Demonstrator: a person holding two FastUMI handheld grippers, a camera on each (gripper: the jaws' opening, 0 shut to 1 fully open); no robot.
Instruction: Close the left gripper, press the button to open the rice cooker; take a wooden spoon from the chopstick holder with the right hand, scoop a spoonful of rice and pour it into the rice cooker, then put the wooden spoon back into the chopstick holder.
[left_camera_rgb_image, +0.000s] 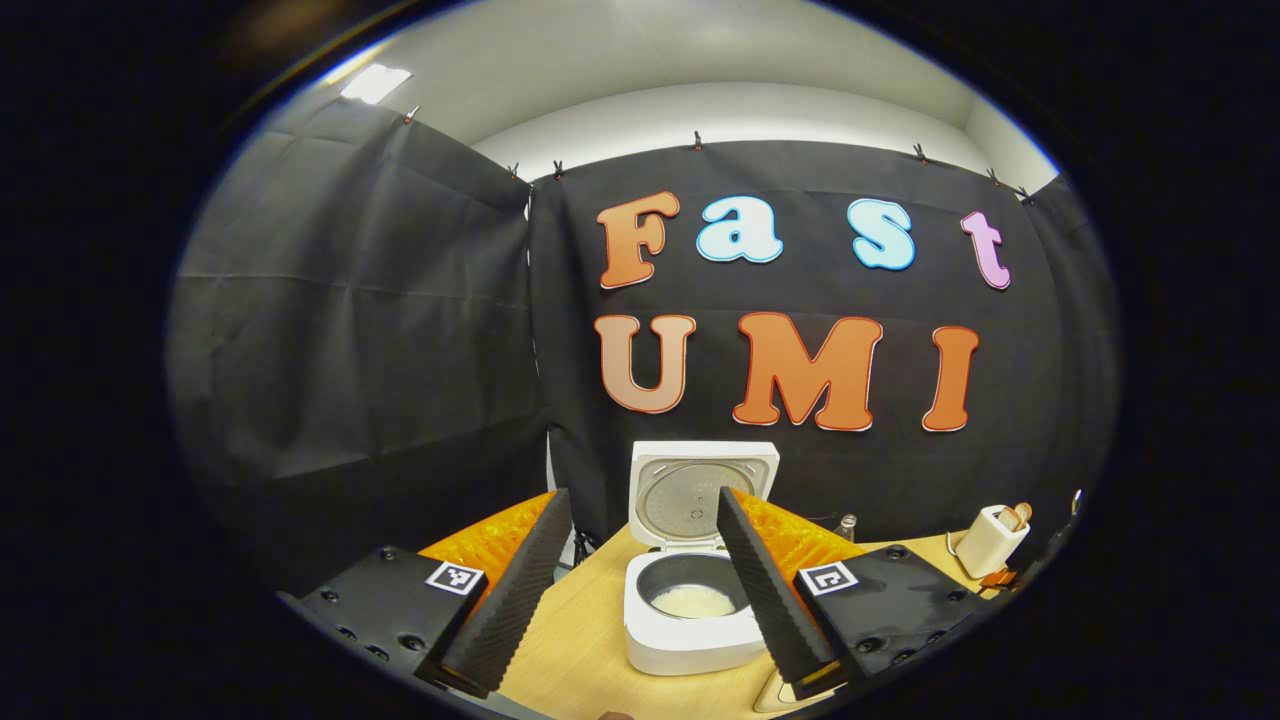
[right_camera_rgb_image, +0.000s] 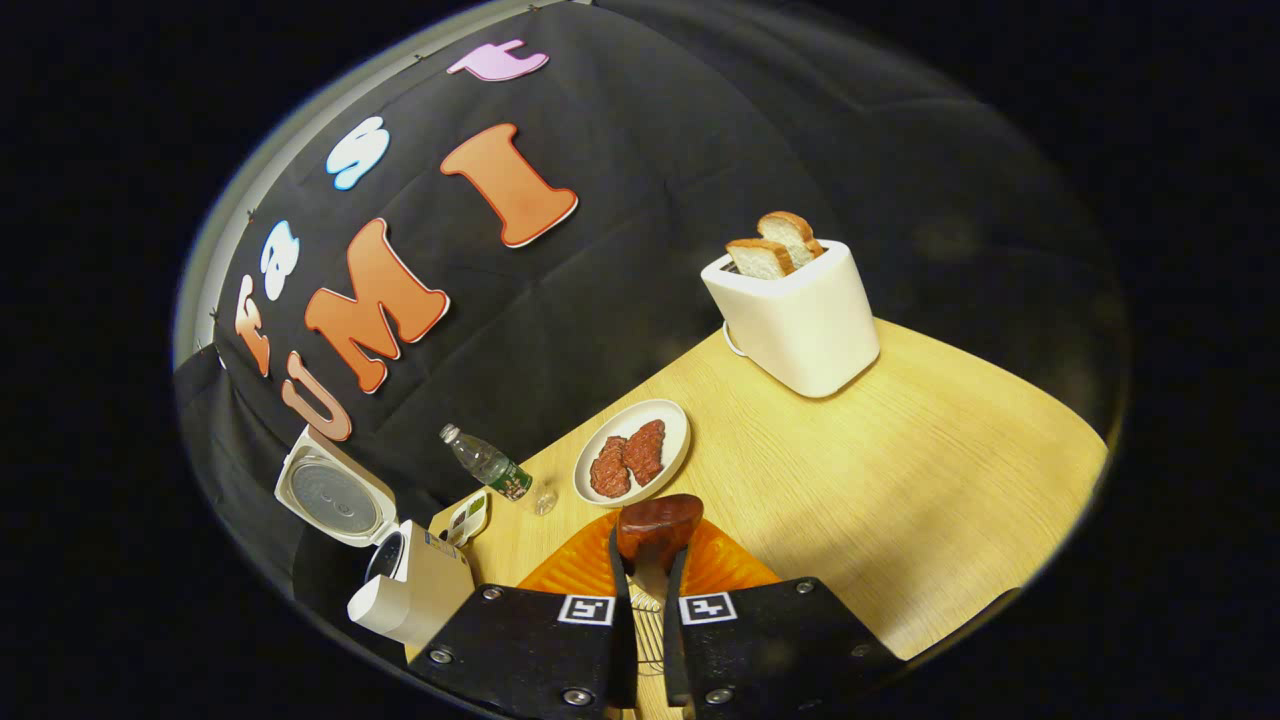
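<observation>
Pale wooden tabletop (right_camera_rgb_image: 900, 470); right hand-held gripper (right_camera_rgb_image: 648, 590) clamps the stiff, light brown wooden spoon (right_camera_rgb_image: 657, 528) by its neck; left hand-held gripper (left_camera_rgb_image: 640, 590) gapes.

White appliances on a pale wood-grain table (right_camera_rgb_image: 900, 470).
White rice cooker (left_camera_rgb_image: 690, 630) with grey inner pot and white rice (left_camera_rgb_image: 692, 601); white toaster (right_camera_rgb_image: 795, 315) holding brown-crusted bread (right_camera_rgb_image: 775, 245); white plate (right_camera_rgb_image: 672, 420) of reddish-brown meat (right_camera_rgb_image: 628, 459); dark reddish-brown wooden spoon (right_camera_rgb_image: 658, 525).

A toaster (right_camera_rgb_image: 800, 320) holding bread slices (right_camera_rgb_image: 775, 245) stands beyond a plate (right_camera_rgb_image: 670, 415) of meat (right_camera_rgb_image: 628, 459), bottle (right_camera_rgb_image: 488, 465) alongside
</observation>
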